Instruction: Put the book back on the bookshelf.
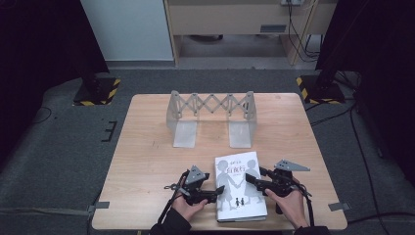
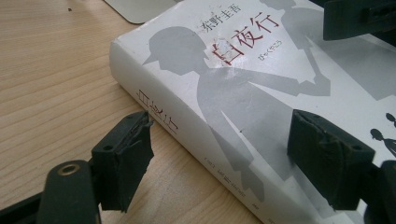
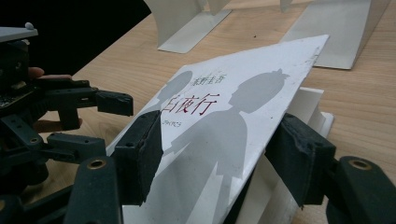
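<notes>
- High view: a white book [image 1: 240,188] lies flat near the front edge of the wooden table [image 1: 147,156], between the two hands. The left hand-held gripper [image 1: 219,190] meets the book's left edge; the right hand-held gripper [image 1: 251,178] reaches over the cover from the right. A grey folding book rack [image 1: 211,117] stands well apart, toward the far side of the table.
- Left gripper view: the left hand-held gripper [image 2: 219,154] straddles the book's [image 2: 243,93] spine corner. One jaw sits on the table side beside the spine, the other above the cover. No firm pinch on the book is visible, so the left hand-held gripper reads as released around the corner. The cover carries grey silhouettes and red characters.
- Right gripper view: the right hand-held gripper [image 3: 215,154] has one jaw over the front cover [image 3: 233,112] and one jaw beside its free edge. The cover is raised at a tilt above the page block [image 3: 308,105]. Whether the pads press on the cover cannot be told. The left hand-held gripper [image 3: 114,102] is seen at the far edge of the book.
</notes>
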Available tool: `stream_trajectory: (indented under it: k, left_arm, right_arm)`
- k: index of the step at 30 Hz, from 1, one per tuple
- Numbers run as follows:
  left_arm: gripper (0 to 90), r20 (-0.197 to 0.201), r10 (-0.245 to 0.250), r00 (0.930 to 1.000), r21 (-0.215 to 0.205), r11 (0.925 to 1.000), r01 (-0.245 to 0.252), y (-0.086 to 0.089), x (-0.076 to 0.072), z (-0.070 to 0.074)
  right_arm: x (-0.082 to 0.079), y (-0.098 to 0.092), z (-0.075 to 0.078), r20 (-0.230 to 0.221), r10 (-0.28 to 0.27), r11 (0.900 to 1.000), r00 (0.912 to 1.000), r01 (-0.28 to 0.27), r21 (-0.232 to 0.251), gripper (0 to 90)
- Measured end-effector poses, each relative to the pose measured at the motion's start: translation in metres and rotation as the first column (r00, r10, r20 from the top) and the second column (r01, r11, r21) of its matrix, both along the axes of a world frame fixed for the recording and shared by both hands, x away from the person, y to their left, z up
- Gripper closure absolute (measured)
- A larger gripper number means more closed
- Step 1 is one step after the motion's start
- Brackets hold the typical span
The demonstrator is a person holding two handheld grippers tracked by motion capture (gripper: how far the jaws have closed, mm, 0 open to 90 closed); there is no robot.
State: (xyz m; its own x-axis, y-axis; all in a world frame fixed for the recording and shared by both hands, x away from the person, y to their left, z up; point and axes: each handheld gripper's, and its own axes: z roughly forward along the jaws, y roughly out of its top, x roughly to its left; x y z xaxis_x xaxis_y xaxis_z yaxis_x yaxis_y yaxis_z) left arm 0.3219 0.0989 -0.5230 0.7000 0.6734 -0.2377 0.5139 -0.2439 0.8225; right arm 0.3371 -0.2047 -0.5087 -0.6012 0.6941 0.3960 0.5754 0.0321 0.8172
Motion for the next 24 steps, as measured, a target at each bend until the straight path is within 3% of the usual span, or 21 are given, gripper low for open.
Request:
stream_trajectory:
  k: [3,6,16,24]
  left_arm:
    - [21.1,-0.002,0.001,1.0,-0.013,0.9999,-0.001,0.0,0.0,-0.001]
    - [21.1,0.0,0.0,1.0,-0.016,0.9999,0.0,0.0,0.0,-0.001]
    - [20.8,-0.011,-0.003,0.9999,-0.033,0.9994,0.003,-0.002,0.0,-0.003]
    - [19.9,-0.013,-0.009,0.9999,-0.032,0.9995,0.008,-0.002,0.001,-0.003]
  right_arm:
    - [-0.003,-0.001,0.001,-0.016,0.014,0.999,0.9998,-0.014,0.037,38.9]
    - [-0.004,0.002,0.001,-0.039,0.026,0.999,0.9989,-0.024,0.041,38.8]
    - [0.003,0.007,-0.002,-0.049,0.039,0.999,0.998,-0.039,0.02,39.4]
    - [0.008,0.008,-0.006,-0.118,0.04,0.999,0.9922,-0.037,0.023,47.8]
